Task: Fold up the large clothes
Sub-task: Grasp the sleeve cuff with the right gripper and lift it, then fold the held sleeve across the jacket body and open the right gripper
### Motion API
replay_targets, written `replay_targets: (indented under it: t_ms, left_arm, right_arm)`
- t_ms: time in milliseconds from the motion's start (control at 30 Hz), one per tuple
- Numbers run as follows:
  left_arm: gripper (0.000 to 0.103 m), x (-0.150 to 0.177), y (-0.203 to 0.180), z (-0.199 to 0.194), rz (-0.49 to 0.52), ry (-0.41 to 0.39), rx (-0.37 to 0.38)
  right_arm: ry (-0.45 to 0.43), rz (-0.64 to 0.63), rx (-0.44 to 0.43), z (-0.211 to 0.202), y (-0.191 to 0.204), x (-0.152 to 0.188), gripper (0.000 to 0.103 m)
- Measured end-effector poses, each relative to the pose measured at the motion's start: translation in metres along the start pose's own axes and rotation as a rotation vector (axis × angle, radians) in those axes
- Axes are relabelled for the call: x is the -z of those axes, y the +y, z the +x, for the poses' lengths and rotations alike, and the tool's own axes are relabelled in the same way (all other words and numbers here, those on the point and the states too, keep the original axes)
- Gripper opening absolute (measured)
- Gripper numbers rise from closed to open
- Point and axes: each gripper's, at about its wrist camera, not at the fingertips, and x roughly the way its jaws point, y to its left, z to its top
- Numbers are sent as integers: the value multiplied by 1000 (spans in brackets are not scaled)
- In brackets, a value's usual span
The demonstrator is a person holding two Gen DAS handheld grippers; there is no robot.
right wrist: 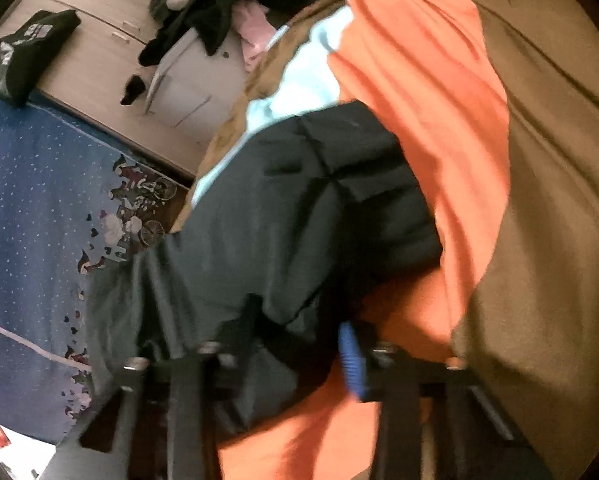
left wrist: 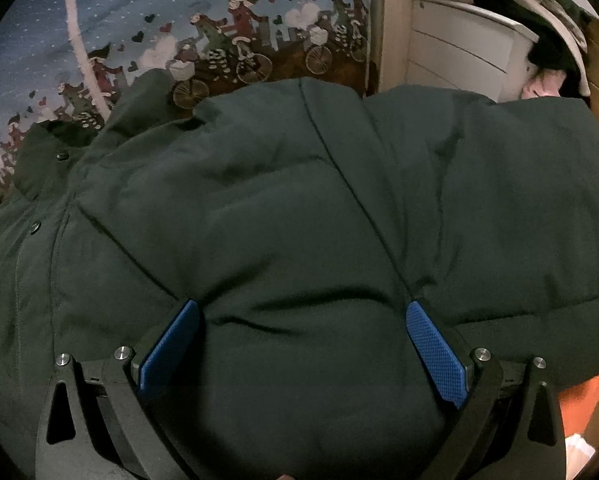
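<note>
One dark green padded jacket [left wrist: 299,200] lay across your one blue picture-printed bedspread [left wrist: 171,12], its edge over one orange cloth [right wrist: 411,92]. Your left gripper [left wrist: 301,312] stood wide, two blue pads [left wrist: 435,344] pressing the padding. Your right gripper [right wrist: 299,344] had clamped jacket fabric.

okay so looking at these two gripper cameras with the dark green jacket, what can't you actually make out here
- Right gripper, right wrist view: motion blur, and jacket fabric covers one finger.
- Jacket's lower edge, left wrist view: cut off behind the left gripper.
- Clothes pile on the dresser: single items too dark and small to separate.
</note>
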Motion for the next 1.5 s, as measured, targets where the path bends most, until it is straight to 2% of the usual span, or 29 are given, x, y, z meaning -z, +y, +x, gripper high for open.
replay_targets:
  t_ms: [133, 267, 367, 533, 667, 867, 1067, 1167, 1233, 1333, 1500]
  left_arm:
    - [101, 2, 4, -6, 18, 39, 5]
    - [101, 7, 19, -23, 10, 74, -30]
    - [101, 15, 42, -48, -7, 49, -29]
    - [101, 31, 85, -98, 26, -8, -66]
    - [101, 52, 127, -137, 20, -26, -108]
    - [101, 93, 198, -186, -113, -35, -109]
    - [101, 136, 263, -232, -233, -64, -136]
    - [101, 156, 282, -254, -267, -88, -151]
    - [101, 170, 293, -266, -290, -106, -158]
    - [101, 184, 303, -278, -323, -122, -161]
    - [101, 186, 320, -276, -447, -99, -84]
  right_arm:
    - [-61, -92, -55, -25, 37, -5, 11]
    - [-132, -194, -125, -56, 81, -3, 10]
    - [-186, -307, -173, -80, 120, 10, 10]
    - [-218, -532, -282, -109, 198, 56, 10]
    - [-203, -711, -371, -123, 255, 110, 10]
    - [-145, -937, -479, -125, 328, 202, 10]
    - [-14, -1108, -540, -104, 374, 298, 10]
    - [37, -1189, -531, -88, 389, 342, 10]
    - [83, -1263, -495, -71, 396, 377, 10]
    - [147, -1347, -436, -44, 391, 413, 10]
    - [243, -1473, -354, -18, 366, 454, 14]
